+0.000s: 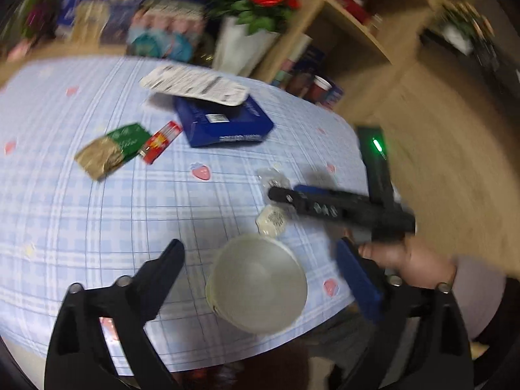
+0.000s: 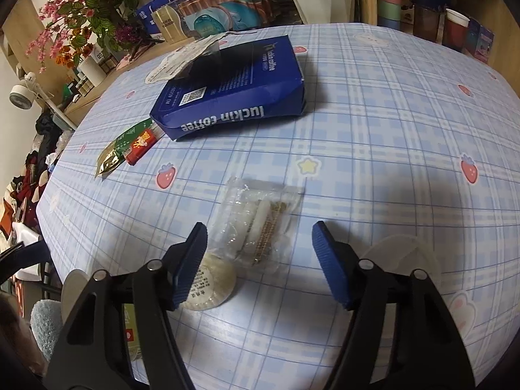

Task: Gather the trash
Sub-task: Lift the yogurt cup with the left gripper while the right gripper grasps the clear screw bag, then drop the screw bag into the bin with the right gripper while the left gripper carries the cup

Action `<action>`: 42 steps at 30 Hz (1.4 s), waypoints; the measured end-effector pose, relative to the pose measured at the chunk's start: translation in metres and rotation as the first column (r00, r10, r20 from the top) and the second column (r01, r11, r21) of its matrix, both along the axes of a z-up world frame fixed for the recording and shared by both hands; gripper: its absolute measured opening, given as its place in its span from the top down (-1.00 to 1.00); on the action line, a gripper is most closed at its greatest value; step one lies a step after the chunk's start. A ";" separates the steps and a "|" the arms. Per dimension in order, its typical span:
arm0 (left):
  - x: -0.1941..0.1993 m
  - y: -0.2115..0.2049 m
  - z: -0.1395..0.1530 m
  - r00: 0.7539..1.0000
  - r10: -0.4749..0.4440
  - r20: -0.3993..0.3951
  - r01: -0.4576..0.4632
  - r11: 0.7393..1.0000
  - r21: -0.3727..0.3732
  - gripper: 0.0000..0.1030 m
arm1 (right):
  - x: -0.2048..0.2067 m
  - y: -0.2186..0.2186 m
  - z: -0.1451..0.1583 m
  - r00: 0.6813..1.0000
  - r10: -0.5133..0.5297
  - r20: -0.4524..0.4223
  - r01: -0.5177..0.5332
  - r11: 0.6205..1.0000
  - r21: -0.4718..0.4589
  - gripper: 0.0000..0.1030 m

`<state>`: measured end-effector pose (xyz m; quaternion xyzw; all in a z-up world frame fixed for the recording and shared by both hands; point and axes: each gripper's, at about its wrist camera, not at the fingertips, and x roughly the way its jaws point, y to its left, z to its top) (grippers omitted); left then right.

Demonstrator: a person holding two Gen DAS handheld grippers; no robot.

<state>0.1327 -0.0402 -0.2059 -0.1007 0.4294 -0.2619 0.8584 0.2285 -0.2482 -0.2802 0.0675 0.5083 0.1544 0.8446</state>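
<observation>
I am holding my right tool [image 2: 260, 260] half-wide and empty over the bench [image 2: 373, 130], its fingers straddling a clear plastic packet [image 2: 260, 221] that is lying just ahead, long axis running away from me. A round white lidded tub [image 2: 211, 287] is touching the left finger. My left tool [image 1: 260, 279] is gaping wide, empty, over a white paper cup [image 1: 256, 282] near the bench edge. The right is nearer the packet. Farther off, with open cloth between: a blue coffee box [image 2: 234, 97], a green sachet [image 2: 117, 149].
</observation>
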 end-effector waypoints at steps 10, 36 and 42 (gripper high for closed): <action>-0.017 -0.044 -0.044 0.996 -0.085 0.022 0.078 0.970 0.230 -0.82 | 0.006 0.007 0.000 0.999 0.044 0.016 -0.043 0.999 -0.031 -0.01; -0.010 0.031 0.038 0.961 0.199 0.193 -0.225 0.966 0.127 -0.61 | -0.042 -0.014 0.065 0.985 0.006 0.172 -0.023 0.995 0.099 0.37; -0.039 0.033 0.066 0.955 0.193 0.227 -0.223 0.968 0.114 -0.61 | -0.088 -0.020 0.102 0.974 0.015 0.227 -0.047 0.990 0.136 0.37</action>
